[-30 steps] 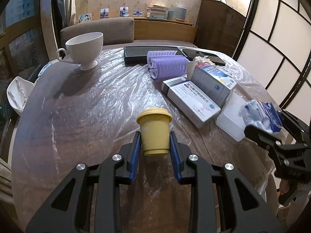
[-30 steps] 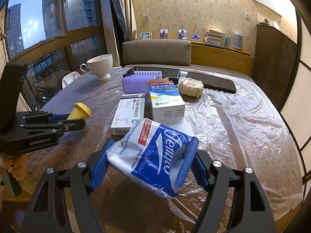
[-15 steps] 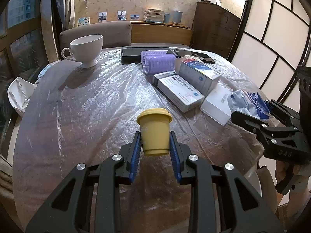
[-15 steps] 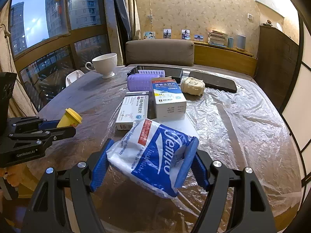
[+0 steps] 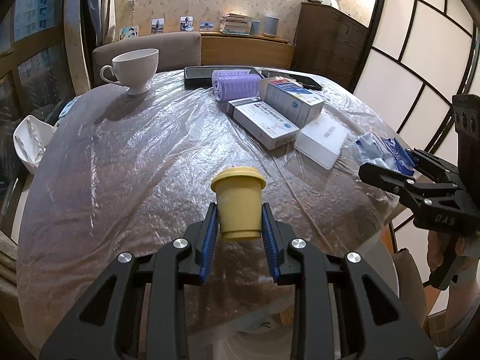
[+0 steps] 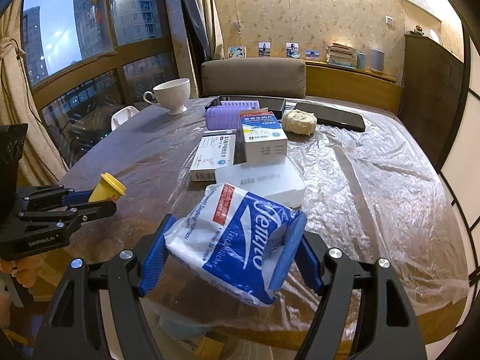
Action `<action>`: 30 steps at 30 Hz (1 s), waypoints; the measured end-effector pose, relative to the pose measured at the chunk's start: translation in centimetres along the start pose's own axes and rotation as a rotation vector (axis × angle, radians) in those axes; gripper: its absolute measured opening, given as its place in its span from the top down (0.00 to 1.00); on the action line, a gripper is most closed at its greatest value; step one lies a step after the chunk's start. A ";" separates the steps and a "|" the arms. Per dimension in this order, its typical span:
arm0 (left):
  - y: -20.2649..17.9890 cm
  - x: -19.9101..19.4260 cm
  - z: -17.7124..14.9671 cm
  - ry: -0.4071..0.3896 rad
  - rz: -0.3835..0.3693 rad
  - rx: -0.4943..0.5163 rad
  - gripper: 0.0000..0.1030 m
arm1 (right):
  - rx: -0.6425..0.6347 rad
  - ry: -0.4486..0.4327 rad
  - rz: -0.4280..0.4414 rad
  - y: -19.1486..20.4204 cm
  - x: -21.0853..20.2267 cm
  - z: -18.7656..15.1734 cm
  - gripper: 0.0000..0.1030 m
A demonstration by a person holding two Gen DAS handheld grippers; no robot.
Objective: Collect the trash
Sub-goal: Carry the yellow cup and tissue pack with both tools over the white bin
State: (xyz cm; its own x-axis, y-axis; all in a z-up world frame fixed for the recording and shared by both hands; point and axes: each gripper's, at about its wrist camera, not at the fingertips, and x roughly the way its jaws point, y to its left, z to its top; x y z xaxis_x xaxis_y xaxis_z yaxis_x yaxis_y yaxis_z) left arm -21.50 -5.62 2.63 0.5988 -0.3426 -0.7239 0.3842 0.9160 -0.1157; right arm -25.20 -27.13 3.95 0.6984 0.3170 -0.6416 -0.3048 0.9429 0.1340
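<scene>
Clearly both of my grippers were loaded: each pinched one piece of trash above the near edge of the round, plastic-covered wooden table point(image 5: 126, 162).

My left gripper point(image 5: 239, 225) had its blue pads pressed against the sides of a small yellow plastic cup point(image 5: 239, 205), held upright and clear of the tabletop. My right gripper point(image 6: 231, 249), off to the right, squeezed a crumpled blue-and-white tissue packet point(image 6: 237, 240) between its blue pads, tilted, just off the near rim. Farther across the table lay two white medicine boxes point(image 5: 265, 117), a flat white box point(image 5: 322, 136) near them, a purple ribbed roll point(image 5: 237, 85), and a white teacup point(image 5: 136, 69) at the far left. A crumpled beige wad point(image 6: 300, 121) sat beside a black tablet point(image 6: 333, 117) at the far right.
</scene>
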 end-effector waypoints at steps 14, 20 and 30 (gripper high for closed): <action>-2.1 -2.6 -2.1 -0.020 -0.027 0.020 0.70 | -0.030 0.009 0.058 1.4 -2.5 -1.9 0.30; -3.0 -3.3 -2.9 -0.016 -0.038 0.036 0.70 | -0.031 0.021 0.077 1.5 -3.2 -2.7 0.30; -3.7 -3.8 -4.5 0.010 -0.053 0.039 0.70 | -0.032 0.040 0.104 1.4 -4.1 -3.8 0.30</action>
State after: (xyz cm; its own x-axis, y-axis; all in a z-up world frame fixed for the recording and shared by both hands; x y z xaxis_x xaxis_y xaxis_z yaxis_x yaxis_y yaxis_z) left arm -28.40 -6.73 2.72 0.5701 -0.3882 -0.7240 0.4425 0.8876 -0.1274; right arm -30.95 -27.53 3.85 0.6356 0.4077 -0.6556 -0.3952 0.9013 0.1773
